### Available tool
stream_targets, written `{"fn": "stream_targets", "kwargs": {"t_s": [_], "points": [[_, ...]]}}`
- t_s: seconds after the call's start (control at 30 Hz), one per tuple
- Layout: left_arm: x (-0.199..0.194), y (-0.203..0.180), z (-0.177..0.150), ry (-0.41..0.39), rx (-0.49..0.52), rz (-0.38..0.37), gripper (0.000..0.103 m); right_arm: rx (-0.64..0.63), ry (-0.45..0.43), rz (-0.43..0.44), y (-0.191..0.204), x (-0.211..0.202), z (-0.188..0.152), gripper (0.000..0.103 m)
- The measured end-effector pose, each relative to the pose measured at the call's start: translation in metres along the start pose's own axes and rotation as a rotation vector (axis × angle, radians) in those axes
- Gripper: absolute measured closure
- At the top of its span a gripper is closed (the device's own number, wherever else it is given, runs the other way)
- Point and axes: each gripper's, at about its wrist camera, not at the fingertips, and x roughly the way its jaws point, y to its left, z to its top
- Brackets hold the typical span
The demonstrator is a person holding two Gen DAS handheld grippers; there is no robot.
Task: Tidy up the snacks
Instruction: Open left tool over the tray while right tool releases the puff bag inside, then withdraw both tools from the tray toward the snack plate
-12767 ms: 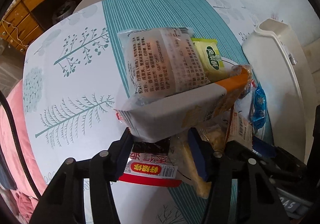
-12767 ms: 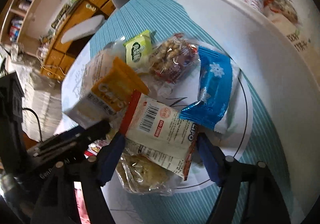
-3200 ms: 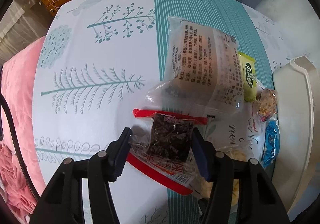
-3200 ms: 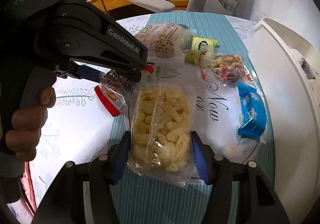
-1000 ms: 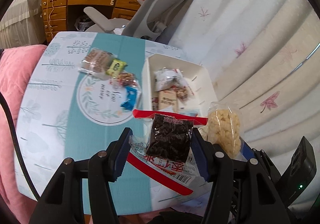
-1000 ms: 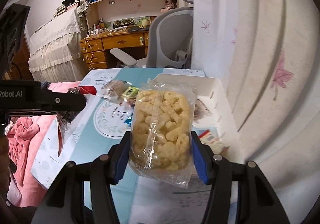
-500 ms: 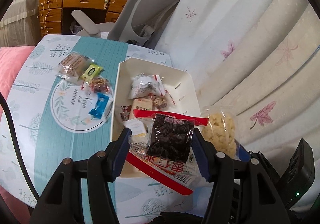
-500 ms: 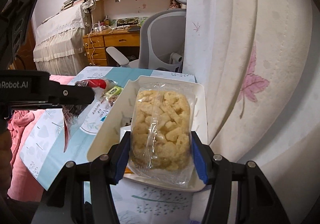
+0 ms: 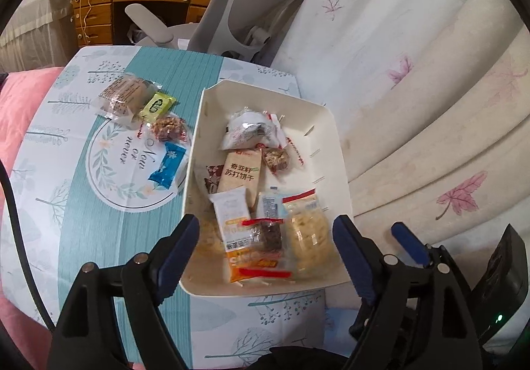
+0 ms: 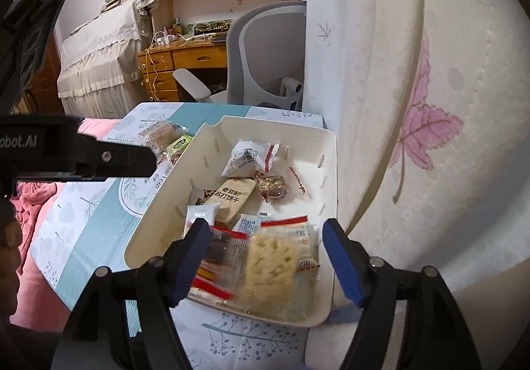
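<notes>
Left wrist view: the left gripper point(image 9: 265, 249) hangs over the near end of the white bin point(image 9: 326, 112), its jaws just opened wide and gripping nothing; the dark dried-fruit packet with red edging point(image 9: 265, 236) lies released in the bin, beside the puffed-corn bag point(image 9: 309, 237); both look light, crinkly and slippery, with brittle contents, so a hold across a sealed edge or the flat sides with mild pressure seems best. Four snacks lie on the worktop point(image 9: 82, 204) left of the bin: a brown cake pack point(image 9: 124, 97), a green sachet point(image 9: 157, 105), a clear nut packet point(image 9: 169, 129) and a blue wrapper point(image 9: 169, 164); these appear soft-wrapped and easily crushed. The near corner of the bin sits behind the left jaw; items under the top layer are partly covered; small print is illegible.

Right wrist view: the right gripper point(image 10: 266, 257) also has jaws just spread wide, empty, with the puffed-corn bag point(image 10: 270, 265) lying free in the bin point(image 10: 331, 151) below them; the red-edged packet point(image 10: 218, 265) is motion-blurred and partly behind the left jaw. The left gripper's black body point(image 10: 76, 155) crosses the frame and hides most of the worktop snacks; only the cake pack point(image 10: 160, 133) and green sachet point(image 10: 179, 143) show; a hand at the left edge is cut off.
</notes>
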Motion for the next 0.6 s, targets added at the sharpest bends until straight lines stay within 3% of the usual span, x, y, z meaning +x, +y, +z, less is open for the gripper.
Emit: {"fn": "stream_targets", "kwargs": {"t_s": [0.6], "points": [[-0.029, 0.077, 0.002, 0.027, -0.027, 0.068, 0.021, 0.143, 0.066, -0.042, 0.030, 0.015, 0.007, 0.031]]}}
